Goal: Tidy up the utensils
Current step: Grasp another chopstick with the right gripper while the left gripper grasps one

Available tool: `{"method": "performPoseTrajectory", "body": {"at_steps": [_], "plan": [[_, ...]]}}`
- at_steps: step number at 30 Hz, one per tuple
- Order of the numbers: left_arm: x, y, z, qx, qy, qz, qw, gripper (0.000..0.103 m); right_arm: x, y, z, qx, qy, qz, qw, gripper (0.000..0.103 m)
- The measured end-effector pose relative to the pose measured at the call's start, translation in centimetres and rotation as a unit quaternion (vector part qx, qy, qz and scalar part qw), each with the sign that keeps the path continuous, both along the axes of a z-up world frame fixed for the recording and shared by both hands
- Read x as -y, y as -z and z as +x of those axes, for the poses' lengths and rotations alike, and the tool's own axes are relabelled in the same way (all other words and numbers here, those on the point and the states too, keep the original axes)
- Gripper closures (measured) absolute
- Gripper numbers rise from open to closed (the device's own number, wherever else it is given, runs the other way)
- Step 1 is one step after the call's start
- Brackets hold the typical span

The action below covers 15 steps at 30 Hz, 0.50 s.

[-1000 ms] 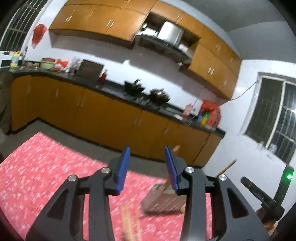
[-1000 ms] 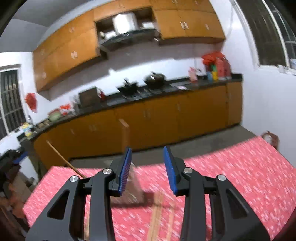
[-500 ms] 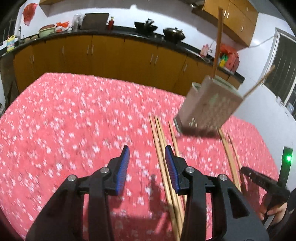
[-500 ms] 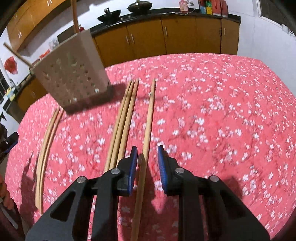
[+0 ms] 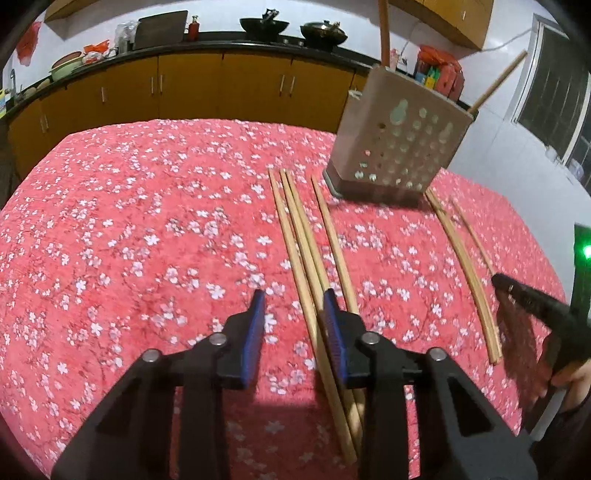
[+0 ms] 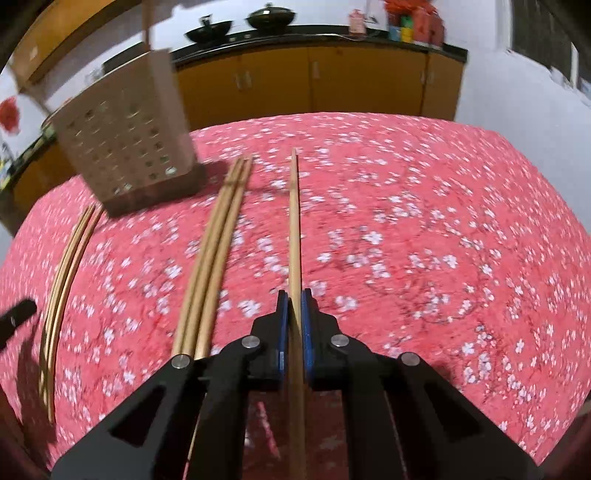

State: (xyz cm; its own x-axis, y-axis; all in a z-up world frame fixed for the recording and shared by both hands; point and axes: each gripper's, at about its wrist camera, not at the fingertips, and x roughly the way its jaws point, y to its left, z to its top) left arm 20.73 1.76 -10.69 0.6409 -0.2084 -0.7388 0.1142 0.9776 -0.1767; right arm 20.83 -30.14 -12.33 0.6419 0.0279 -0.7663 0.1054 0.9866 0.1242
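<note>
A beige perforated utensil holder stands on the red floral tablecloth with two sticks poking out of it. Several wooden chopsticks lie in front of it. My left gripper hovers low over them. Its jaws are closing, and the leftmost chopstick runs between them close to the right pad, not pinched. In the right wrist view the holder is at the upper left. My right gripper is shut on a single chopstick, which lies to the right of three bunched ones.
Two more chopsticks lie right of the holder, seen as a curved pair at the left in the right wrist view. A hand holds a black device with a green light at the right edge. Orange kitchen cabinets stand behind the table.
Both grippers tipped down from facing the kitchen and sank to the table. The right jaws closed onto the single chopstick. The left jaws narrowed around the chopstick group.
</note>
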Motion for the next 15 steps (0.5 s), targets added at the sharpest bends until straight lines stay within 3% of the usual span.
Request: {"method": "performPoseTrajectory", "body": {"at_steps": [15], "plan": [[1.7,1.1,-0.1,-0.013,0.003,0.039,0.9992,0.089,-2.0,0.0,-0.7,0.005,-0.031,-0.011,0.999,0.095]]}}
